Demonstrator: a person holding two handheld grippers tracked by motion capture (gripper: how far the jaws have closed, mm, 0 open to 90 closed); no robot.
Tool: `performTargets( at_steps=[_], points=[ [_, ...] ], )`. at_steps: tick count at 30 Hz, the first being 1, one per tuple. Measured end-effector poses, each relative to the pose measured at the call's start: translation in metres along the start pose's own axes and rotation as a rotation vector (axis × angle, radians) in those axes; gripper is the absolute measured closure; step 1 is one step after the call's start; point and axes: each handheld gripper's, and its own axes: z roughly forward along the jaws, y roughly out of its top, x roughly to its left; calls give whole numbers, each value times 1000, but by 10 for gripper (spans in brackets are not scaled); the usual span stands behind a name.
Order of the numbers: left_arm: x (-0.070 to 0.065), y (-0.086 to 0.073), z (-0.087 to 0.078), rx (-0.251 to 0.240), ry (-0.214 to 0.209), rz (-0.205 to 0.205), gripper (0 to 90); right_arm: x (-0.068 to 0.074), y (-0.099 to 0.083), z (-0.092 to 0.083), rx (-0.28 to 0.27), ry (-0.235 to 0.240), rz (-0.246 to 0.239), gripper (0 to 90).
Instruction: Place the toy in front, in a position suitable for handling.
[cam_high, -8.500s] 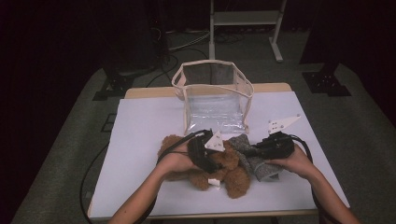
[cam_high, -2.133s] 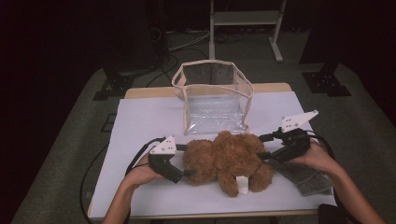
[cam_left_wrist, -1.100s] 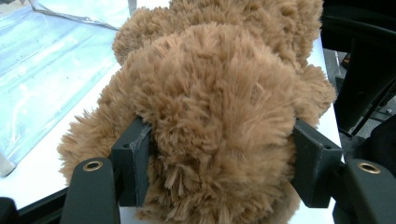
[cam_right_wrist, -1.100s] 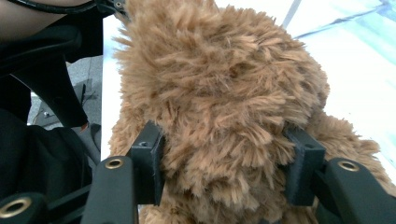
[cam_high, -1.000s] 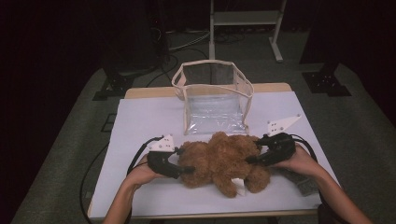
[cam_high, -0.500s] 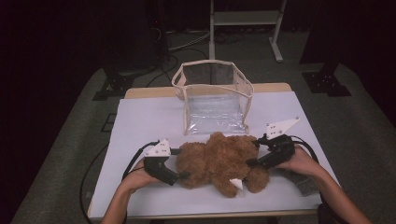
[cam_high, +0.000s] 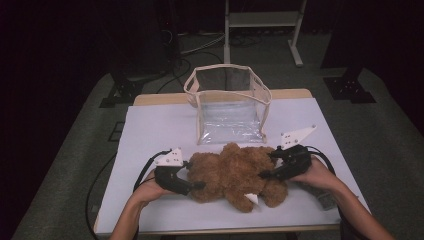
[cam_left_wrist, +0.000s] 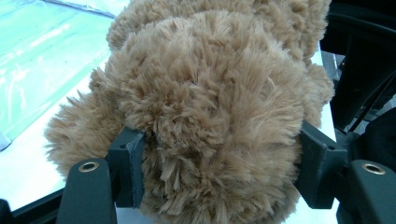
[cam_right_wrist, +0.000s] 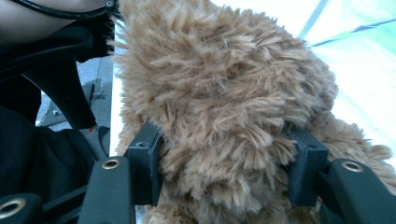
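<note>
Brown teddy bear (cam_high: 235, 172) gripped from both ends on the white counter (cam_high: 150, 130).
Left gripper (cam_high: 192, 184) and right gripper (cam_high: 267, 173), jaws just closing, each clamp plush fur. A clear open bag (cam_high: 227, 107) stands just behind the bear, apart from it.
</note>
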Motion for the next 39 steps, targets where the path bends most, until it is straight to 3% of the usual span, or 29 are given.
performTargets(
  at_steps=[8, 20, 25, 31, 39],
  points=[
    [-2, -7, -10, 1, 18, -4, 286, 1, 0, 8, -4, 16, 1, 385],
    [-2, -1, -24, 0, 79, 24, 154, -15, 6, -16, 27, -13, 32, 345],
    [0, 0, -28, -16, 102, 10, 103, -29, 18, -29, 37, -31, 56, 343],
    [2, 0, -35, -26, 137, -1, 84, -45, 37, -41, 58, -79, 52, 341],
    [2, -2, -44, -23, 175, 0, 81, -59, 71, -43, 102, -97, 14, 341]
  ],
)
